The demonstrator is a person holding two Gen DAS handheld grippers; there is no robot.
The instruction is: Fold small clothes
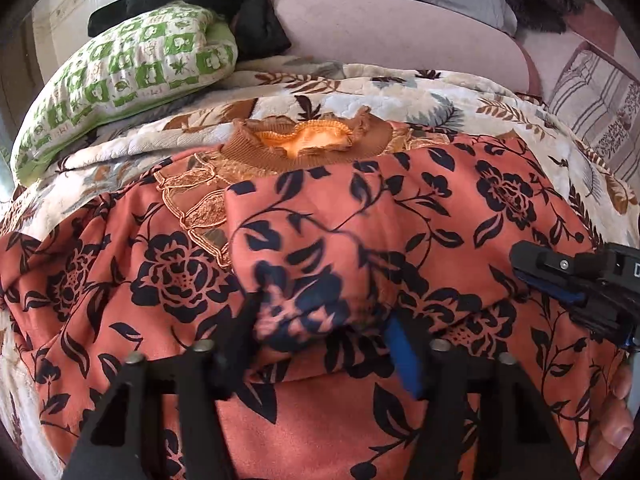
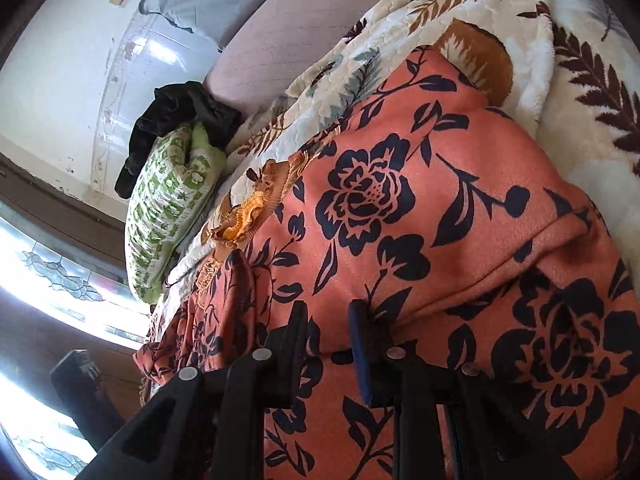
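1. Right now, from the left wrist view, the orange floral garment (image 1: 400, 208) lies spread on the leaf-print blanket (image 1: 400, 88) over the bed, its ribbed brown collar (image 1: 308, 148) at the far edge. The left gripper (image 1: 324, 316) has a bunched fold of the cloth between its fingers (image 1: 404, 356); they stand fairly wide apart, so I cannot tell whether they truly pinch it. A sleeve-like flap already lies across the middle. The right gripper (image 1: 560, 280) shows at the right edge, low over the fabric, its grip hidden from here. A green patterned pillow (image 1: 132, 72) and some black clothing (image 1: 224, 4) sit at the head of the bed.

2. From the right wrist view, the right gripper (image 2: 328, 340) has its fingers (image 2: 360, 356) parted around a raised ridge of the same garment (image 2: 380, 200), the cloth running between them; whether it is clamped I cannot say.

3. Judging by the drape, the fabric is light, soft and limp, perhaps a little slick. It would sag from any single pinch, so I would take it at a hem or seam edge, both layers together, and lay it over low.
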